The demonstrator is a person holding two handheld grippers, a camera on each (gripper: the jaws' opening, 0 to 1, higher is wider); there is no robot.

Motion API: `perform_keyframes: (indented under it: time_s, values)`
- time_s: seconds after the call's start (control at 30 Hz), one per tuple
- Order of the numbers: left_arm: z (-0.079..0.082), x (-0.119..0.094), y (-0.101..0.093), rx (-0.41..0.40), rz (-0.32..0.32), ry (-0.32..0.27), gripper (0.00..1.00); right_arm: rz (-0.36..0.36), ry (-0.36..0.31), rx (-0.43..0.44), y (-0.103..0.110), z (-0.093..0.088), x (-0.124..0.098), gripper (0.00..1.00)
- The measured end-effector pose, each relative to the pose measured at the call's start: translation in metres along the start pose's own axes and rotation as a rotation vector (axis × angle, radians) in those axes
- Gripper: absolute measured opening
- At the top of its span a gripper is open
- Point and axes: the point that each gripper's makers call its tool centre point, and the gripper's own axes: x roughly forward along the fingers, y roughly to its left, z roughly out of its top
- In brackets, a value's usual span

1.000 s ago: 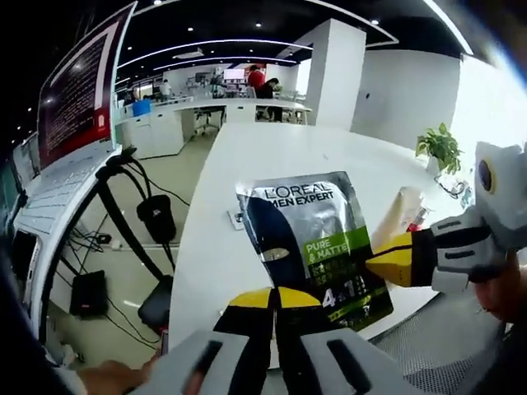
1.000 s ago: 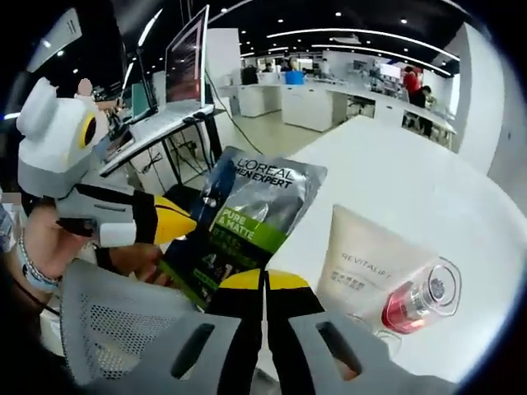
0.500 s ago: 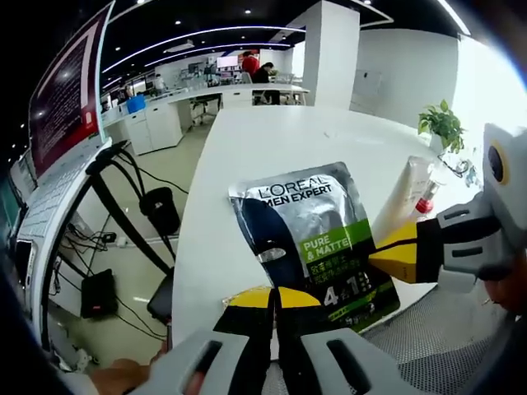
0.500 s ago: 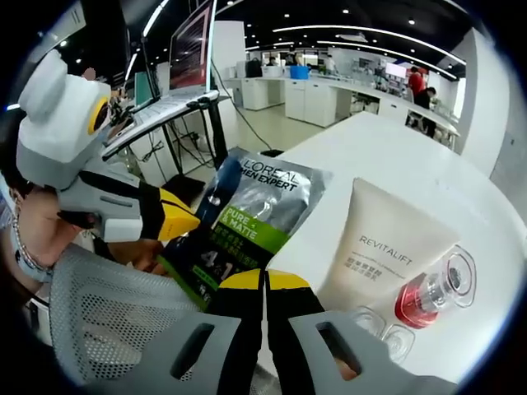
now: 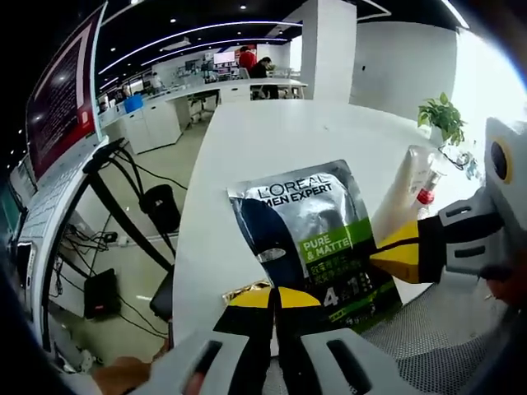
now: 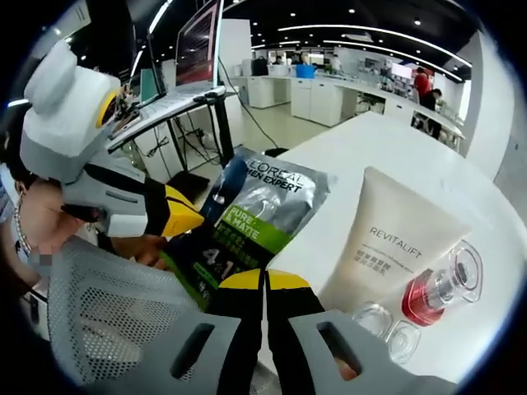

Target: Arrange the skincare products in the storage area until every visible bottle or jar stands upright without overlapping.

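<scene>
A flat foil sachet (image 5: 309, 239), printed "L'Oreal Men Expert" in silver, dark blue and green, was held in the air over the near edge of a white desk (image 5: 280, 140). Both grippers had hold of it. In the left gripper view, the left gripper (image 5: 276, 298) had its yellow-tipped jaws pressed together on the sachet's bottom edge, and the right gripper (image 5: 387, 257) came in from the right, pinching the sachet's side edge. In the right gripper view, the right gripper (image 6: 265, 281) likewise had its jaws closed tight on the sachet (image 6: 247, 226), with the left gripper (image 6: 183, 220) clamped on the opposite edge.

The sachet looked light, thin and floppy, with a slick foil skin, so it would probably sag or slip if held by one corner. Its sealed edges seemed the safest places to grip, as both grippers were doing. Standing it upright unaided looked doubtful.

Its long axis ran from the left gripper away toward the far end of the desk, with the brand name at the far end and the printed face turned to the camera.

On the desk beside it lay a cream tube (image 6: 394, 251) marked "Revitalift", on its side, and a small red bottle (image 6: 432, 292) with a clear cap, also lying down, touching the tube.
</scene>
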Motion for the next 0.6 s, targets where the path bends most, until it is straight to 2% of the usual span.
perform_keyframes:
  time_s: [0.2, 0.37, 0.6]
  values:
    - [-0.0033, 0.0022, -0.0015, -0.007, -0.022, 0.021, 0.0, -0.046, -0.013, -0.084, -0.0023, -0.0014, 0.0017, 0.0]
    - [-0.0047, 0.0033, 0.0, -0.017, -0.029, 0.028, 0.0, -0.052, -0.022, -0.126, 0.0011, -0.0018, 0.0026, 0.0]
    - [-0.0063, 0.0068, -0.0071, -0.002, -0.083, 0.071, 0.0, -0.097, -0.019, -0.187, -0.0072, -0.0045, 0.007, 0.0]
